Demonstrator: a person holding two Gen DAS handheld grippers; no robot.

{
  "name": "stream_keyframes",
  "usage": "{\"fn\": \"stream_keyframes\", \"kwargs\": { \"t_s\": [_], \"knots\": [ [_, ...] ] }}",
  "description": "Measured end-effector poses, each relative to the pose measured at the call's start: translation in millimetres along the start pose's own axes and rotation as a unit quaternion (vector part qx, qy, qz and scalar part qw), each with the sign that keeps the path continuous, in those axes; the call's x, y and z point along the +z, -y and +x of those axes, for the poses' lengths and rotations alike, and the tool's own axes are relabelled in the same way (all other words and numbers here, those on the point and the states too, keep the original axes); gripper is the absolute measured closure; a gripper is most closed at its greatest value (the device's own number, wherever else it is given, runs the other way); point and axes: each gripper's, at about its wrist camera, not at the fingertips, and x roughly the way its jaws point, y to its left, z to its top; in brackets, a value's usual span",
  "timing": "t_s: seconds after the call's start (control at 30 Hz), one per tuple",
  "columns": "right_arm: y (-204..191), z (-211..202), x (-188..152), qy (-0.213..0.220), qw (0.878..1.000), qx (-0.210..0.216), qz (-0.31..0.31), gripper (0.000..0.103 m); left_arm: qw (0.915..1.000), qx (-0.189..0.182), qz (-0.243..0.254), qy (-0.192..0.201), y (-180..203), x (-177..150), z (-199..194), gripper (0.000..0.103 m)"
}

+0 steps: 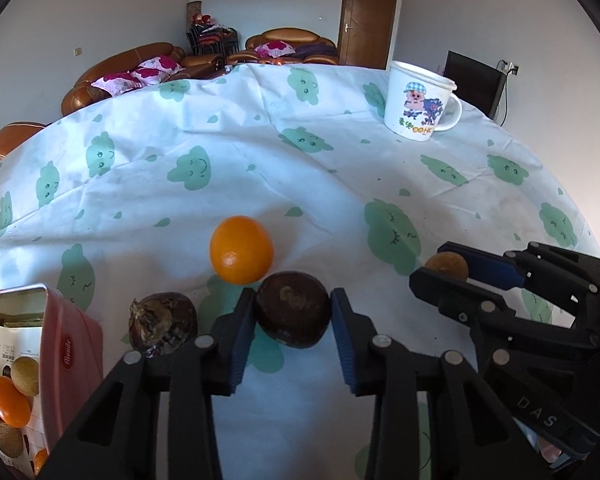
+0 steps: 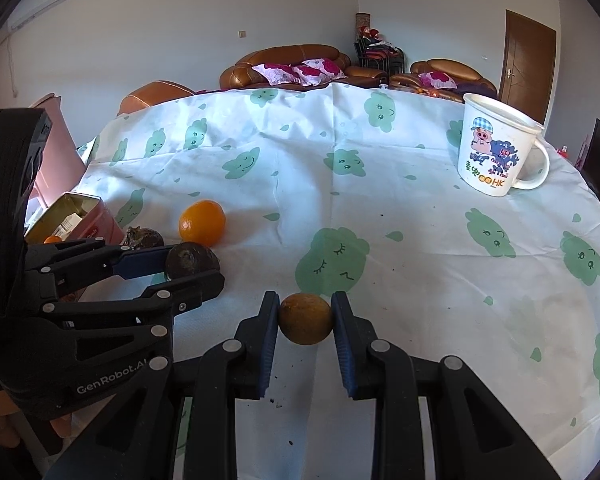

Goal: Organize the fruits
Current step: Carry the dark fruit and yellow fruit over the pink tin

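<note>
- Where the pink metal tin stands open at the far left with oranges and tan fruits already inside, it looks like the place for the loose fruit — so each lift should end over its mouth, not its rim.
- Just right of it a wrinkled dark fruit with a dried stem lies on the cloud-printed cloth over the surface, not yet gripped.
- The left claw is closed to a narrow gap on the round dark brown fruit, pads at both flanks; lift straight up before swinging left, so it clears the wrinkled neighbour.
- The glossy orange sits just behind, nearly touching — a sideways drag would roll it.
- The right claw pinches the small tan-brown round fruit, low on the cloth; keep the squeeze gentle and centred.
- The white cartoon mug stands well apart at the far right.
</note>
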Motion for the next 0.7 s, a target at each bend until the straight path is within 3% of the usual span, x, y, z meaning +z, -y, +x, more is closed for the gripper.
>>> {"fn": "stream_keyframes", "kwargs": {
  "t_s": [0.37, 0.7],
  "knots": [
    [-1.5, -12.7, -1.5, 0.033, 0.999, 0.016, -0.004, 0.075, 0.998, -0.013, 0.005, 0.061, -0.1, -0.9, -24.7, 0.064],
    [-2.8, -25.7, -2.6, 0.068, 0.997, 0.023, -0.01, 0.075, 0.9932, 0.006, 0.001, 0.116, -1.3, -4.6, -44.4, 0.064]
  ]
}}
